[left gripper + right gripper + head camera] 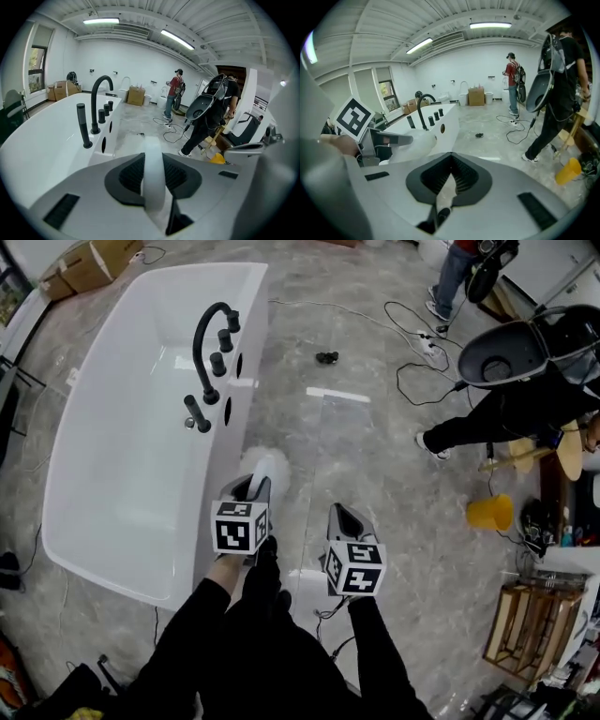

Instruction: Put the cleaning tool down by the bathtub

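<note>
The cleaning tool point(269, 465) is gripped by the left hand-held gripper point(255, 487), beside the bathtub point(122, 427), and is not yet set down. The right hand-held gripper point(343, 515) is closed and empty.

You are working under bright, even light coming from ceiling tubes point(100, 21), while both gripper views are bending and darkening at their edges.

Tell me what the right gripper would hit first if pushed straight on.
Nothing close: the right gripper points along bare floor beside the bathtub. A small black object lies roughly in line farther off; depth is unclear.
</note>
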`<state>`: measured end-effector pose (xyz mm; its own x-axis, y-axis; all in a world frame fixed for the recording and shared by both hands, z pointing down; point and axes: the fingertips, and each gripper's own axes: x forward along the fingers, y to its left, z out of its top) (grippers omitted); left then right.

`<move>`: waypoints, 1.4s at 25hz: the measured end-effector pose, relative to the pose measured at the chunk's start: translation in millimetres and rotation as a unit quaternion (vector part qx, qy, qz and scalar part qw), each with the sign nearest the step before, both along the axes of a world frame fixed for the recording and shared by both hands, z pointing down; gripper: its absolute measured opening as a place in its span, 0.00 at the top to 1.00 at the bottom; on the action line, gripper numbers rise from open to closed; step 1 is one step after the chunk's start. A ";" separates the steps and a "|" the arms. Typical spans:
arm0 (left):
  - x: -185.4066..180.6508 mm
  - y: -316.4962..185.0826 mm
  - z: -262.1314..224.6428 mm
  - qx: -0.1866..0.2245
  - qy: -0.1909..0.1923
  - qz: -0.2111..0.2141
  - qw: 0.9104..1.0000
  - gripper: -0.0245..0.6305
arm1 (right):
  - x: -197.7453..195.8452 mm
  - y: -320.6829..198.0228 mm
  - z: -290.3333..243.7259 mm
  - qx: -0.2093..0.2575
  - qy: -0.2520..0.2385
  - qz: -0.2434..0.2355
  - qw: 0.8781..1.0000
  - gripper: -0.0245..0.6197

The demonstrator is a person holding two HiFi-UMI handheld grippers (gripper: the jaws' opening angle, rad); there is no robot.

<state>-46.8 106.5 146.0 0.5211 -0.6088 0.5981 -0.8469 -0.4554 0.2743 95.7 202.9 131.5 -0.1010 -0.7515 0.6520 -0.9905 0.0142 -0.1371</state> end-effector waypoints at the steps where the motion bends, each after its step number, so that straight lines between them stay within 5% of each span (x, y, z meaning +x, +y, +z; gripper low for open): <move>1: 0.9 -9.0 4.2 -0.002 0.000 0.001 1.000 0.81 | -0.4 -7.2 5.0 -0.008 0.000 0.001 1.000 0.96; 18: 23.4 -86.1 115.7 -0.066 0.021 -0.024 0.997 0.81 | 33.5 -90.9 91.5 -0.075 0.049 -0.014 0.996 0.96; 35: 39.2 -197.3 256.0 -0.018 0.015 -0.055 0.998 0.81 | 73.2 -213.5 225.8 -0.033 0.065 -0.056 0.996 0.96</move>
<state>-7.6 -90.8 402.1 0.4705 -0.6419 0.6054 -0.8823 -0.3497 0.3150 168.9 -10.6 357.3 -0.0933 -0.6955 0.7124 -0.9926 0.1212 -0.0117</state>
